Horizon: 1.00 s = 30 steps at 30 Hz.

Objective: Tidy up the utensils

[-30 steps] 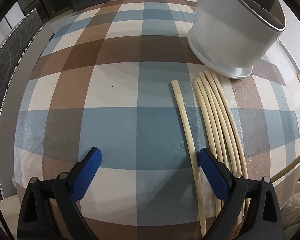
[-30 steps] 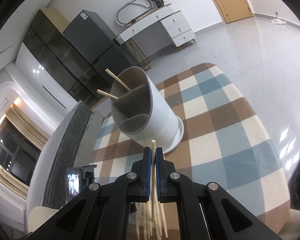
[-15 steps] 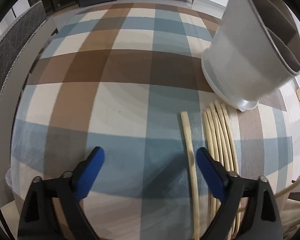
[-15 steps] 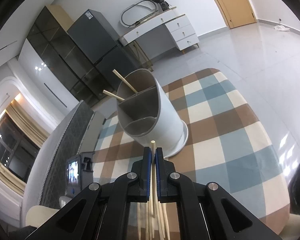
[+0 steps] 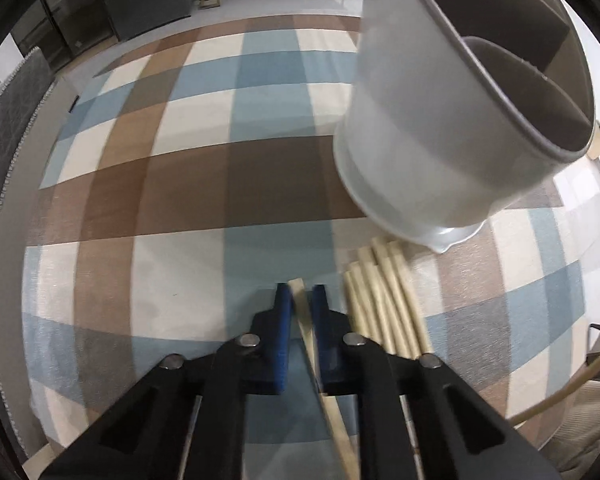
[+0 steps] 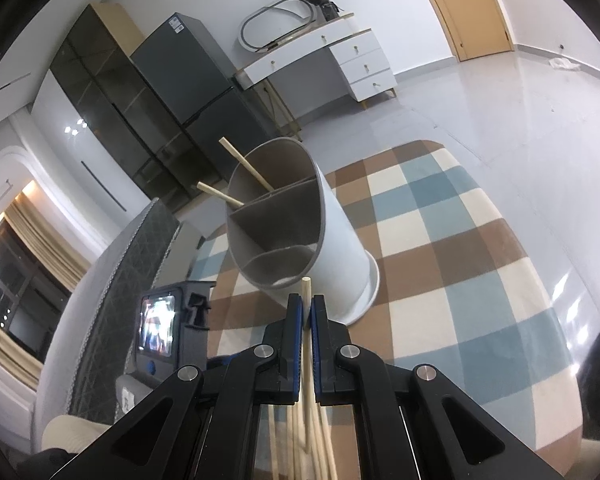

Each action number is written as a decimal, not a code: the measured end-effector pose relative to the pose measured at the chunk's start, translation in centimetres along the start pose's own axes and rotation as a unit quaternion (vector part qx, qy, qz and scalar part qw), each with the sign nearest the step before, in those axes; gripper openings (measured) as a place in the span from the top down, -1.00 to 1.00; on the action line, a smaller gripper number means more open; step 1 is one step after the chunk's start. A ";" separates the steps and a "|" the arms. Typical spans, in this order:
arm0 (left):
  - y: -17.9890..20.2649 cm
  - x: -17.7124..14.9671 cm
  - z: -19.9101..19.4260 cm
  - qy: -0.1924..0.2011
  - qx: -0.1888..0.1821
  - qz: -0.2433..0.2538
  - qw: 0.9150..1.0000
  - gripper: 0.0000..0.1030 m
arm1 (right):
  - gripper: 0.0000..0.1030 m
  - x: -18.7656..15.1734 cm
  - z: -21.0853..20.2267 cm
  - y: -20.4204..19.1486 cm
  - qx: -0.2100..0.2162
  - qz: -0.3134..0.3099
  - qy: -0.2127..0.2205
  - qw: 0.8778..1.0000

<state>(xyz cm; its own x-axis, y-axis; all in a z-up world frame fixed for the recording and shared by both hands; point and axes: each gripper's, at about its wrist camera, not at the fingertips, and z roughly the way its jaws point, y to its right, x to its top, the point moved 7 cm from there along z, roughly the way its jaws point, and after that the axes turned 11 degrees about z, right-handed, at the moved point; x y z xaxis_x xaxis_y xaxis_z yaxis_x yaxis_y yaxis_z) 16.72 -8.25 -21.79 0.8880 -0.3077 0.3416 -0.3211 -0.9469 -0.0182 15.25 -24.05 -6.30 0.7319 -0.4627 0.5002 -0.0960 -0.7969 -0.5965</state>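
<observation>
The left tool (image 5: 300, 294) points steeply down at a surface (image 5: 180, 200) covered in a blue, brown and cream checked cloth. Its jaws have just been closing, and the blue pads (image 5: 282, 320) now pinch a single pale wooden chopstick (image 5: 306, 328) that lay a little apart from the others; the stick's blunt end pokes out just past the tips and the rest runs back under the tool toward the camera. Just to the right of it, a bundle of chopsticks (image 5: 384, 300) lies side by side on the cloth, their far ends touching or almost touching the foot of a white utensil holder (image 5: 420, 140). The holder stands upright on the cloth and is split by grey inner walls into compartments.

In the right wrist view, the right tool (image 6: 306, 308) is clamped tight on another chopstick (image 6: 307, 292), held above the surface with its tip showing just above the pads and in line with the holder's near rim. The utensil holder (image 6: 340, 248) shows three compartments here; the back compartment holds two chopsticks (image 6: 244, 168) leaning out to the left over the rim, while the two nearer compartments look bare. Below the right tool, more chopsticks lie on the cloth. To the left, the left tool's body with its small lit screen (image 6: 156, 326) is visible, low over the surface
</observation>
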 end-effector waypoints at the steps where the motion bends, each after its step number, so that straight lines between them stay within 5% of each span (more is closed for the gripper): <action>1: -0.2 0.1 0.1 0.004 -0.007 -0.006 1.000 0.94 | 0.93 0.1 0.2 0.0 -0.001 0.000 0.000 1.000; 7: -1.7 0.9 -1.9 0.065 -0.075 -0.070 0.993 0.95 | 0.93 0.2 0.4 -0.3 -0.001 -0.007 -0.004 1.000; 15: -2.7 1.3 -10.4 0.206 -0.081 -0.084 0.972 0.96 | 0.93 -0.3 -1.4 -2.0 0.005 -0.049 0.019 0.999; 30: -0.9 -1.6 -17.3 0.257 -0.049 -0.054 0.964 0.96 | 0.93 -1.8 -4.5 -4.3 0.019 -0.099 0.050 0.994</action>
<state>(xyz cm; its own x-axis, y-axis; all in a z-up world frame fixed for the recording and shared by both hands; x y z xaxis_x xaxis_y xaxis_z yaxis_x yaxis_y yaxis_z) 9.85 -5.30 -6.07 0.6468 -0.0963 0.7565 -0.2874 -0.9497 0.1248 11.34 -21.57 -1.82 0.6630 -0.3370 0.6685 0.0694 -0.8615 -0.5031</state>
